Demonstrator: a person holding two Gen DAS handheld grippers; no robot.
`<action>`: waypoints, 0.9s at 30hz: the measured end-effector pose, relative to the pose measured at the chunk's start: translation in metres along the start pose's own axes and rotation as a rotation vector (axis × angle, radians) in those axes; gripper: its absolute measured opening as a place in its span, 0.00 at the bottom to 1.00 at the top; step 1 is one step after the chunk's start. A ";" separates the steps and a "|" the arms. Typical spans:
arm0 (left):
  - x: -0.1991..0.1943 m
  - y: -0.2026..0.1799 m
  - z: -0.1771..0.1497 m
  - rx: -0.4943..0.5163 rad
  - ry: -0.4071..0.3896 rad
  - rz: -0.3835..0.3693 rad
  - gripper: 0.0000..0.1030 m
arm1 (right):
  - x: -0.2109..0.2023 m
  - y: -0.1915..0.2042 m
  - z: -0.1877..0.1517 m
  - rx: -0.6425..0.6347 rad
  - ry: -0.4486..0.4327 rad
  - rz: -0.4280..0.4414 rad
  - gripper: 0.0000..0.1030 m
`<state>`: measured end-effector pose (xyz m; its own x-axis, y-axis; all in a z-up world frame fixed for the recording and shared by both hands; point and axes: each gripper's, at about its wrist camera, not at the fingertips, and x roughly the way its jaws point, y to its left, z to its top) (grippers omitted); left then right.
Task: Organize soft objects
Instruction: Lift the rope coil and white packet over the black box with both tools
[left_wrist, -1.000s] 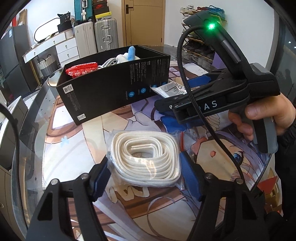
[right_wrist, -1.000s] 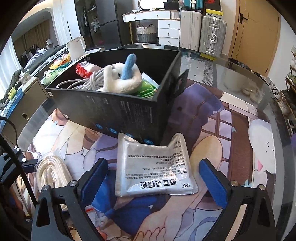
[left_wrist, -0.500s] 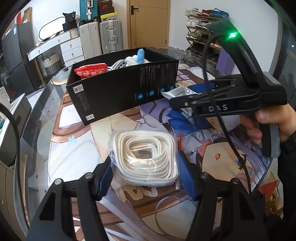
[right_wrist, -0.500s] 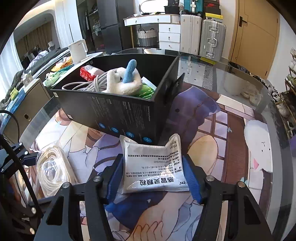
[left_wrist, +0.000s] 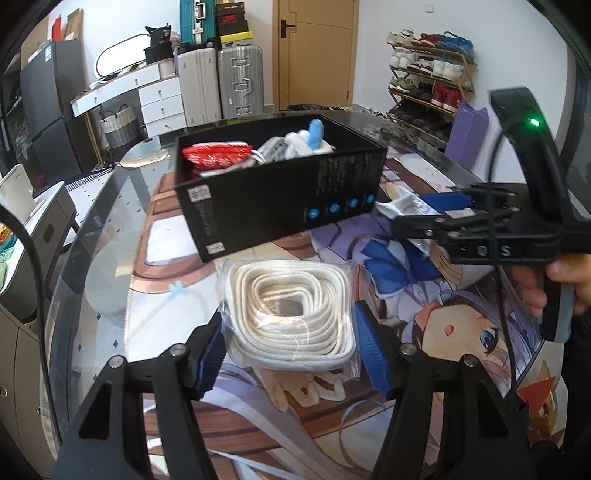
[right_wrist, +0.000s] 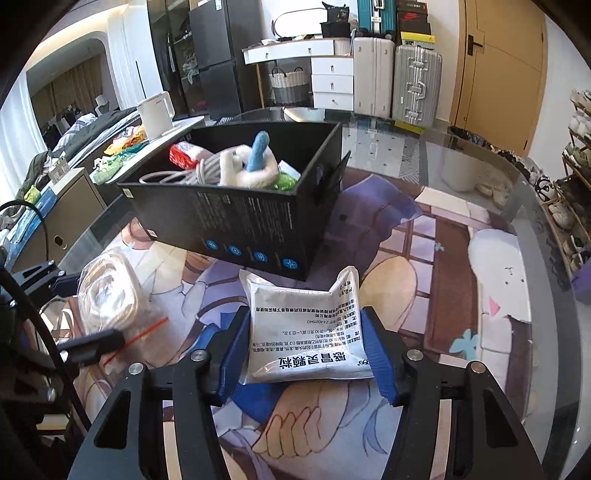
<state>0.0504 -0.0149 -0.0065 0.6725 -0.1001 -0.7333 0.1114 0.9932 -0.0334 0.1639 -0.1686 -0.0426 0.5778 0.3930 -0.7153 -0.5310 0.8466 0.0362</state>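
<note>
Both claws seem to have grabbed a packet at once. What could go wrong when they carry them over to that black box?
The left claw pinches the bagged white rope by its slippery plastic, so it may slide out. The right claw holds only the near end of the medicine sachet, which could droop and catch the black box wall. Both heading for the same box, the claws might bump.

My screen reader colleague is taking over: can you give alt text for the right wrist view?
The right tongs are shut on a white medicine sachet with Chinese print, lying on the anime-print table mat. Just beyond stands an open black box holding a plush toy, cable and a red packet; a bagged white rope coil sits at left.
</note>
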 end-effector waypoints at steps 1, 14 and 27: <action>-0.001 0.002 0.001 -0.005 -0.007 0.005 0.62 | -0.003 0.000 0.000 -0.002 -0.008 -0.002 0.58; -0.019 0.020 0.028 -0.027 -0.085 0.049 0.62 | -0.050 0.014 0.020 -0.039 -0.142 0.019 0.58; -0.036 0.033 0.057 -0.054 -0.160 0.093 0.62 | -0.070 0.024 0.038 -0.067 -0.217 0.051 0.58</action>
<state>0.0709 0.0183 0.0575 0.7865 -0.0112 -0.6174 0.0063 0.9999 -0.0101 0.1345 -0.1615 0.0350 0.6653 0.5089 -0.5463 -0.5989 0.8007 0.0165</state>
